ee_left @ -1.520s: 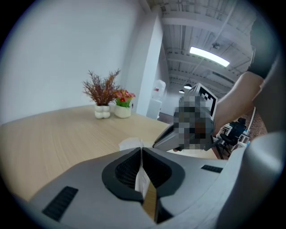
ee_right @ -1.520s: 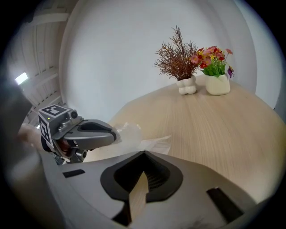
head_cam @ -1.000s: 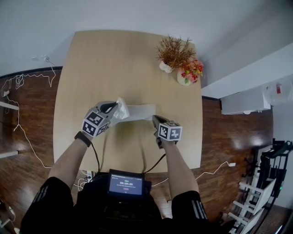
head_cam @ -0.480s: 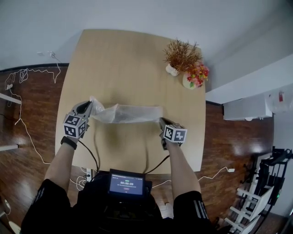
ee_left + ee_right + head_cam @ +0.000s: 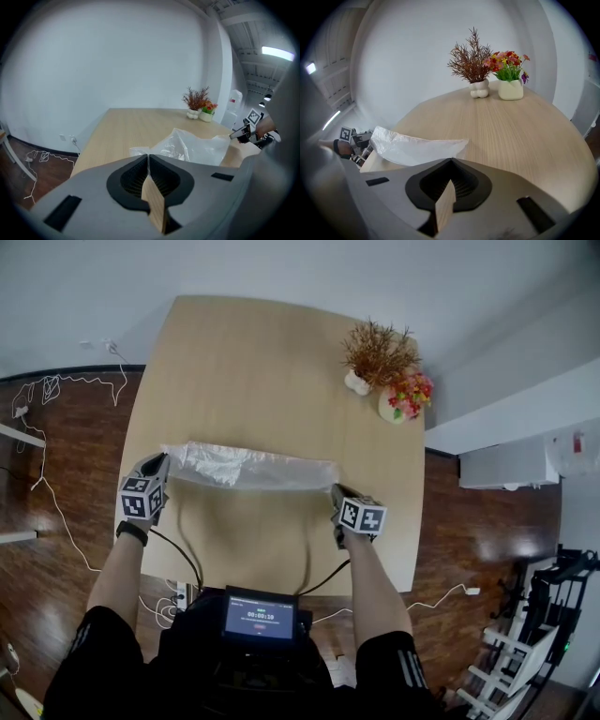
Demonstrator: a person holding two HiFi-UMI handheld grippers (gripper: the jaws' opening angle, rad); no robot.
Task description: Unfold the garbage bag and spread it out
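A translucent white garbage bag [image 5: 248, 466] hangs stretched in a long strip over the near part of the wooden table [image 5: 262, 352]. My left gripper [image 5: 163, 459] is shut on the bag's left end at the table's left edge. My right gripper [image 5: 334, 489] is shut on its right end. In the left gripper view the crumpled bag [image 5: 193, 147] runs from the closed left gripper [image 5: 148, 155] toward the right gripper [image 5: 245, 134]. In the right gripper view the bag [image 5: 412, 147] leads from the shut right gripper [image 5: 451, 160] to the left gripper [image 5: 355, 141].
A white vase of dried brown twigs [image 5: 375, 354] and a pot of red and yellow flowers [image 5: 405, 395] stand at the table's far right. A small screen [image 5: 260, 618] sits at the person's chest. Cables [image 5: 56, 390] lie on the dark wood floor at left.
My left gripper has swung out to the left and a little down, pulling the bag from a short bunch into a long strip. The right gripper has stayed almost in place.
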